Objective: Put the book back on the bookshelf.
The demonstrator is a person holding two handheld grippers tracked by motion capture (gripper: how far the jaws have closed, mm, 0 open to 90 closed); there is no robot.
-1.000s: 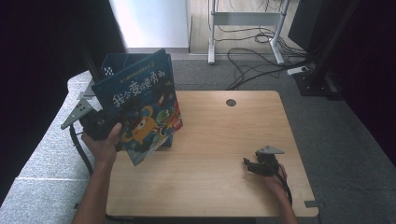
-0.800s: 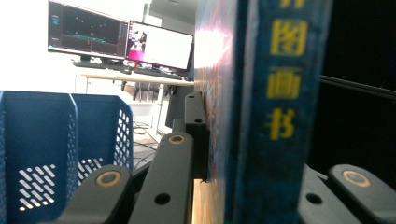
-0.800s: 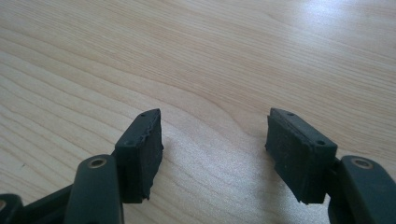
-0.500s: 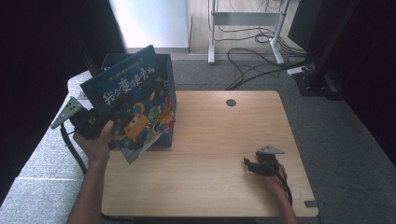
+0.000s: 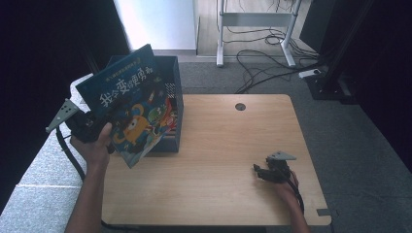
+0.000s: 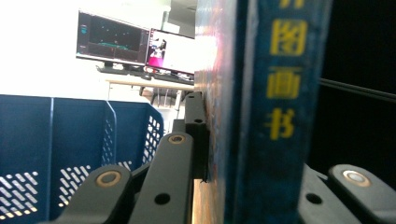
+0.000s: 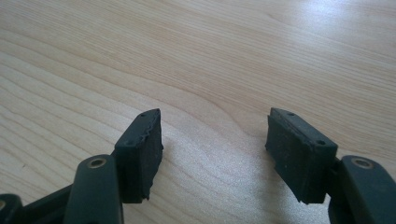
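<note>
A blue picture book [image 5: 131, 109] with a cartoon cover and yellow characters is held tilted in the air over the table's left side, in front of a dark blue perforated bin [image 5: 172, 90]. My left gripper [image 5: 104, 131] is shut on the book's lower left edge. In the left gripper view the book's spine [image 6: 275, 107] stands clamped between the jaws, with the bin [image 6: 56, 140] to its left. My right gripper [image 5: 257, 171] rests low on the wooden table [image 5: 233, 141] at the front right, open, nothing between its pads [image 7: 140, 149].
The bin stands at the table's back left corner. A round cable hole [image 5: 240, 106] sits near the back edge. Grey carpet, cables [image 5: 262, 39] and a desk frame lie beyond the table. Bare wood [image 7: 210, 56] stretches before the right gripper.
The left hand has carried the book leftward and a little back, away from the table's middle. The right gripper has stayed put and open.
</note>
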